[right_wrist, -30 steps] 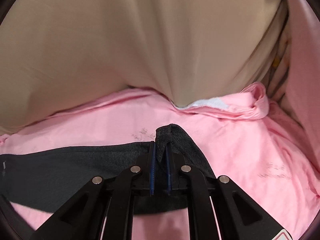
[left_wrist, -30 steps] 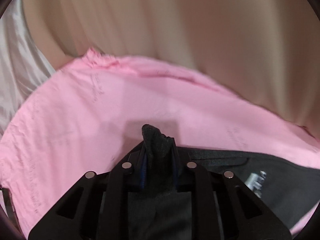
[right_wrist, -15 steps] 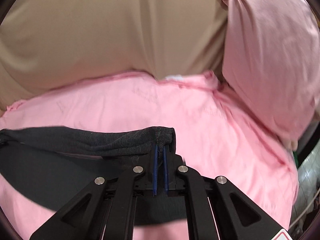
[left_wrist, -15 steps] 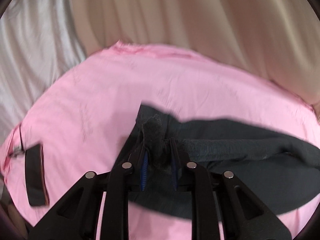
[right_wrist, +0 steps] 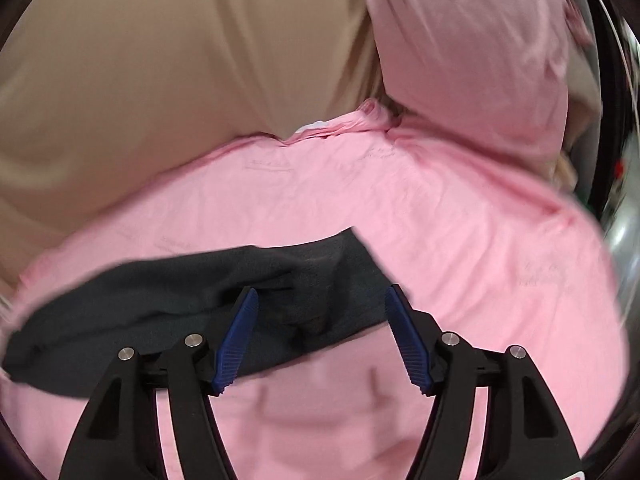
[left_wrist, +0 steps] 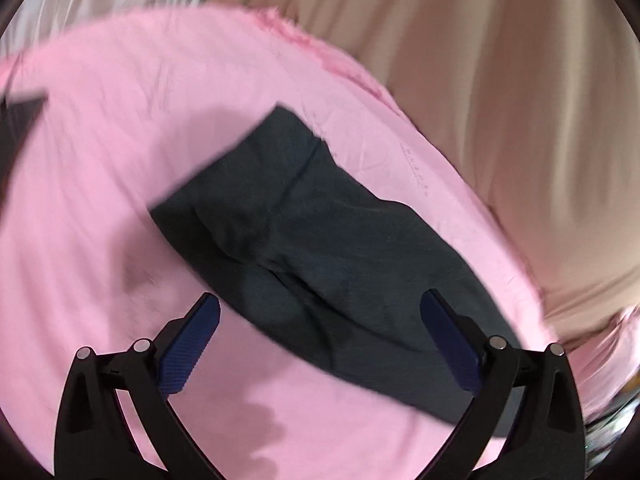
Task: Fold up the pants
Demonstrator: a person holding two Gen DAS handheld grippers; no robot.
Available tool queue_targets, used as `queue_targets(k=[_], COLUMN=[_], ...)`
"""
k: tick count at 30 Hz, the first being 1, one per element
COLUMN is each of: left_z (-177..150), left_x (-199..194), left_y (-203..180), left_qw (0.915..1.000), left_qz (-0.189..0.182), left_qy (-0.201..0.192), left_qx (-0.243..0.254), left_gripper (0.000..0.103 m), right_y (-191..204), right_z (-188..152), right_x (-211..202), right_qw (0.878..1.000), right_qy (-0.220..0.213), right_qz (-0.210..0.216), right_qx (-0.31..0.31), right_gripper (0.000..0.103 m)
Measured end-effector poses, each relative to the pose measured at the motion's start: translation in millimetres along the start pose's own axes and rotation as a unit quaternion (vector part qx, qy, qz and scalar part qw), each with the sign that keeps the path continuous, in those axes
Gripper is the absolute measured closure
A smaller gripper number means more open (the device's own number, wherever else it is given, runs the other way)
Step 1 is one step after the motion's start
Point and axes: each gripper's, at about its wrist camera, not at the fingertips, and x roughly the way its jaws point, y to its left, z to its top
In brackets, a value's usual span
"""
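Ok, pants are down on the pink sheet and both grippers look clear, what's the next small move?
Probably lift both grippers straight back. Their jaws are opening with no cloth pinched, and the dark pants lie folded on the pink sheet, so backing off first avoids dragging the fold.

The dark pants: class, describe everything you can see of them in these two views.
The dark pants are charcoal, soft knit-looking fabric, lying loosely folded and creased on the pink sheet. Both the left gripper and the right gripper hover over them, jaws opening, pads clear of the cloth. Only the sheet touches them.
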Motion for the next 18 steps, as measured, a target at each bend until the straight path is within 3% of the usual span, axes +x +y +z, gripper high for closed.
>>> queue_targets(k=[2,7,10,11,12,15,18], left_z=[-1,0,12,17,22,33,35], left_x=[16,38,48,52,56,52,23], left_y=[1,-4,-9,-8,-7,-4,-8], left_qw=[0.9994,0.9972,0.9978,0.9978,0.9971,0.9965,0.9982], left_qz=[-0.013,-0.032,-0.015,-0.003,0.023,0.022,0.018], left_qy=[0.022,0.038,0.042,0.047,0.057,0.073,0.057], left_qx=[-0.025,-0.055,-0.048,-0.046,-0.044,-0.034,0.007], left_gripper=[0.005,0.008,0.043,0.065,0.087,0.099,0.101], right_y=[14,26,12,10,11,21,34], right_z=[-4,3,13,16,23,43,46], right_x=[6,54,97,106,113,83,35], right_qw=[0.998,0.992,0.989,0.99,0.991,0.992,0.996], right_qy=[0.017,0.064,0.081,0.08,0.079,0.028,-0.023], right_qz=[0.057,0.093,0.082,0.067,0.055,0.091,0.091], right_qx=[0.016,0.053,0.097,0.096,0.09,0.077,0.005], right_gripper=[0.038,0.038,0.038,0.05,0.096,0.099,0.1])
